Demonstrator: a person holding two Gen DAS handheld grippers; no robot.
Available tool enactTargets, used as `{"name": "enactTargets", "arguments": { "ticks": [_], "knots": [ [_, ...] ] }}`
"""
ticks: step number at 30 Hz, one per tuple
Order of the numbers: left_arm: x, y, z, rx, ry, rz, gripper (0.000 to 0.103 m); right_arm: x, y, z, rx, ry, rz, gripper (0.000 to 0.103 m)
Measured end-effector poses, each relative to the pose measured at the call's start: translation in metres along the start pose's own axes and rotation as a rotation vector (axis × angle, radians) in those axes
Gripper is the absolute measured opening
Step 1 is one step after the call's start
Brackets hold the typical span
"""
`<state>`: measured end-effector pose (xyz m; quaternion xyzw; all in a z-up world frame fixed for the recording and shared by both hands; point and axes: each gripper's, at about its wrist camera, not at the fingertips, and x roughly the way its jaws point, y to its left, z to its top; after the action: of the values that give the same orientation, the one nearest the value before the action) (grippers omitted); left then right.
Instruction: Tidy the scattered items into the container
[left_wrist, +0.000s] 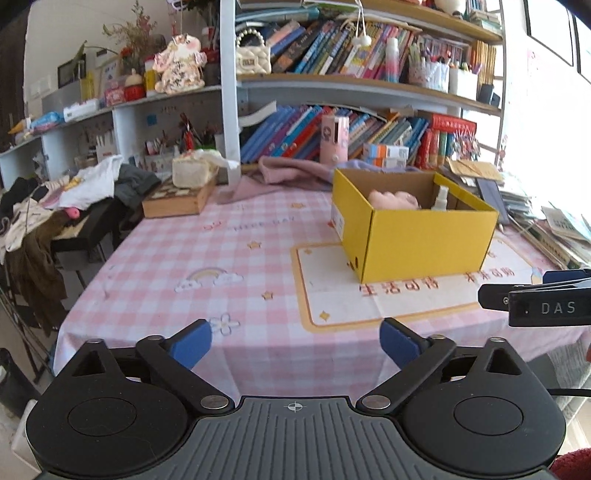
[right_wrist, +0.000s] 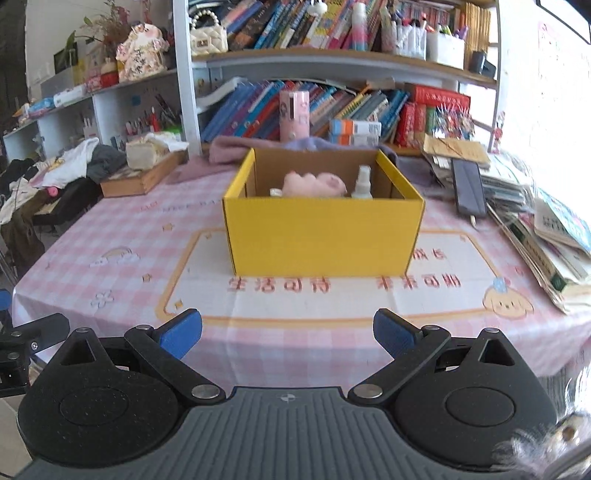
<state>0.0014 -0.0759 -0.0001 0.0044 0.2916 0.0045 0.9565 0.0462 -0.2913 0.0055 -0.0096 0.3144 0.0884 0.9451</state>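
Both grippers, L (left_wrist: 295, 341) and R (right_wrist: 287, 332), hang off the desk's near edge, jaws apart, nothing held. Box (right_wrist: 323, 236) sits mid-desk toward the back, w/ pink toy (right_wrist: 314, 184) + spray bottle (right_wrist: 362, 182) inside; no loose items visible on cloth. Judgement: task looks near done; scan desk edges before retreating, keep jaws wide.

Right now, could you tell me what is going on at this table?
A person is tidying loose items into the yellow box on the pink checked tablecloth, holding a gripper in each hand. The box already holds a pink plush toy, a small spray bottle and a small white item I cannot identify. Both the left gripper and the right gripper are open and empty, held back near the table's front edge. No loose items show on the cloth in front of the box.
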Motion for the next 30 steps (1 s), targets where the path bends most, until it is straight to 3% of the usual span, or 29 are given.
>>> {"name": "enactTargets", "arguments": {
  "ticks": [30],
  "knots": [
    [0.0011, -0.006, -0.0082, -0.016, 0.056, 0.019, 0.103, -0.0037, 0.0062, -0.0105, -0.055, 0.079, 0.03, 0.1]
  ]
}}
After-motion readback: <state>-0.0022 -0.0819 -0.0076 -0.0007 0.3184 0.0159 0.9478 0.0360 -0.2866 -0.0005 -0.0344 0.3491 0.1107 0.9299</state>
